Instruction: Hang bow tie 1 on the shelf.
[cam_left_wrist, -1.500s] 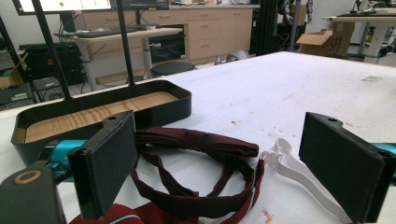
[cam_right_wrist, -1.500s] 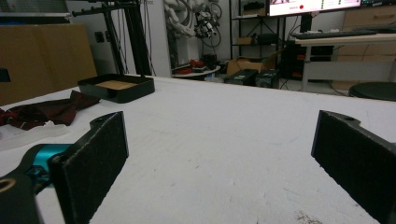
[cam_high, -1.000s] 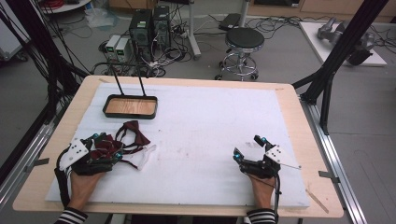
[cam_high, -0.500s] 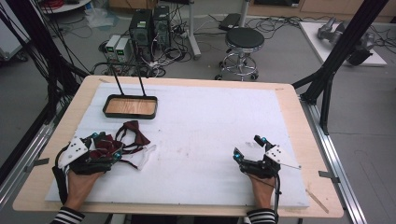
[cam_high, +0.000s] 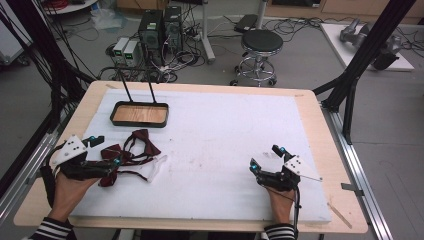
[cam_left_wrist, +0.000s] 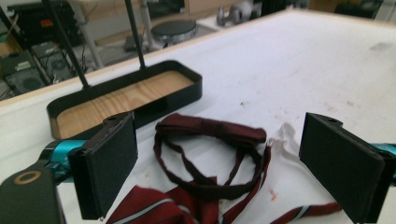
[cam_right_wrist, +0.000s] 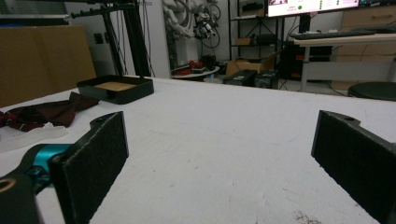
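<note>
Left gripper (cam_high: 102, 150): held low at the near left of the table; jaws spread wide, nothing between the pads. In the left gripper view the two black pads (cam_left_wrist: 109, 168) stand on either side of the heap of ties, and whether their tips touch the cloth cannot be told.
Right gripper (cam_high: 265, 157): near right of the table, well apart from the ties; jaws wide apart and empty, with bare white surface between them in the right gripper view (cam_right_wrist: 219, 158).
Bow tie (cam_left_wrist: 210, 133): dark maroon, lying flat just in front of the left jaws, its thin strap looped toward the camera (the strap's near end runs under the other cloth and is lost there).
Striped tie (cam_left_wrist: 154, 207): red with pale stripes, cut off by the bottom edge of the left gripper view; its full shape is not visible.
White cloth (cam_high: 152, 167): a pale piece beside and partly under the ties; what it is cannot be made out.
Tray (cam_high: 140, 114): black-rimmed, wooden-floored, beyond the ties at the far left; two black posts rise from its back edge, and their tops are cut off in the left gripper view.
Table (cam_high: 230, 135): white cover over a wooden top, faintly marked in places.
Hands: the left hand (cam_high: 67, 187) and right hand (cam_high: 280, 205) enter from the bottom edge, striped cuffs partly cropped.
Stool (cam_high: 261, 42): on the floor beyond the table.
</note>
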